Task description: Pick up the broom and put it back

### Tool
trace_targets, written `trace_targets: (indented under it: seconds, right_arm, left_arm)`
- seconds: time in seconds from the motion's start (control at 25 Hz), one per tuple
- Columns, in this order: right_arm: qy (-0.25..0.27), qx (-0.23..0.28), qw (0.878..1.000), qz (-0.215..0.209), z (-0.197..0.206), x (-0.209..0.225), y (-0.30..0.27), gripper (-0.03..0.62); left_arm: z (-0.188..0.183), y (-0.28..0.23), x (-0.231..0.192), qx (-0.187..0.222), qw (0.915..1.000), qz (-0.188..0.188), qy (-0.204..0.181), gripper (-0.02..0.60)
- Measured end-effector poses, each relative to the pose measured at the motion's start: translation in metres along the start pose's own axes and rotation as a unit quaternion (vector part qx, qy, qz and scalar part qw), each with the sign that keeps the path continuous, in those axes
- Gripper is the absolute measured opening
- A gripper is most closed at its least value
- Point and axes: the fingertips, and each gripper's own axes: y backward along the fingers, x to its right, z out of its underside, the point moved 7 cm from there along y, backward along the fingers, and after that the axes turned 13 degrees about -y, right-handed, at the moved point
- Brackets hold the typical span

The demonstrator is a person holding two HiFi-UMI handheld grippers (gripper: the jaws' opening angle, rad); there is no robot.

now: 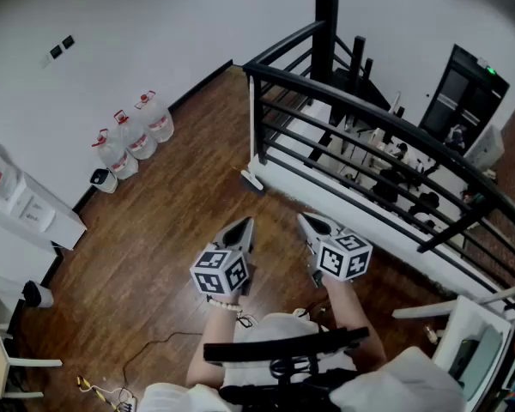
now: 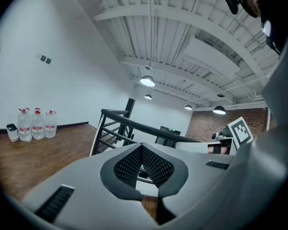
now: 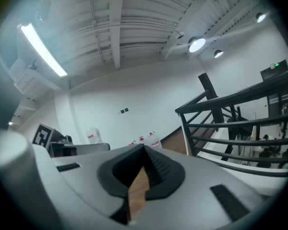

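The task looks to be at its very start, or not begun at all. Neither tool carries anything. The left gripper (image 1: 244, 227) has its fingers pressed together with nothing between them, and its own view shows the two black pads meeting at the tip. The right gripper (image 1: 308, 222) is the same: fingers closed on themselves, and only a slice of floor is seen through the gap below the tip. Both hang side by side in the lower middle of the head view, pointing toward the railing (image 1: 369, 114).

The broom (image 1: 251, 179) is, I believe, the pale head with a thin light stick standing at the foot of the railing's corner post, just above the centre of the frame. It is small there, so I cannot be sure. It is well apart from both grippers. Everything is left to do: the approach, the grasp, the carrying back.

The floor (image 1: 172, 221) is dark brown wood planks, smooth and a little shiny. A white wall (image 1: 112, 24) fills the upper left, with three water bottles (image 1: 133, 133) at its base. A thin cable (image 1: 154, 346) lies at the lower left.
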Motion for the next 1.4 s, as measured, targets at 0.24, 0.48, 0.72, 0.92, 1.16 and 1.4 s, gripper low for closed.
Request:
trace_targets:
  seconds: [0.24,0.48,0.72,0.92,1.16,1.4]
  right_arm:
    - [0.007,0.0,1.0,-0.002,-0.011,0.0,-0.007,0.011]
    - [0.0,-0.007,1.0,-0.002,-0.011,0.012,-0.007,0.011]
    - [-0.004,-0.015,1.0,-0.006,-0.016,0.027,-0.005,0.011]
    - [-0.008,-0.017,1.0,-0.014,-0.023,0.044,-0.002,0.011]
    - [-0.019,-0.017,1.0,-0.009,-0.031,0.072,0.004,0.011]
    - [-0.02,-0.019,1.0,-0.006,-0.04,0.088,-0.037,0.012]
  left_arm:
    - [-0.004,-0.01,-0.002,0.001,1.0,0.001,-0.001,0.0]
    - [-0.003,-0.021,0.002,-0.004,1.0,0.001,0.003,0.0]
    - [0.001,-0.035,0.011,-0.011,0.9999,-0.003,0.006,0.0]
    - [0.001,-0.048,0.019,-0.011,0.9998,-0.015,0.003,0.0]
    - [0.003,-0.056,0.022,-0.015,0.9993,-0.033,0.003,0.0]
    - [0.003,-0.086,-0.014,-0.014,0.9992,-0.036,0.007,0.0]
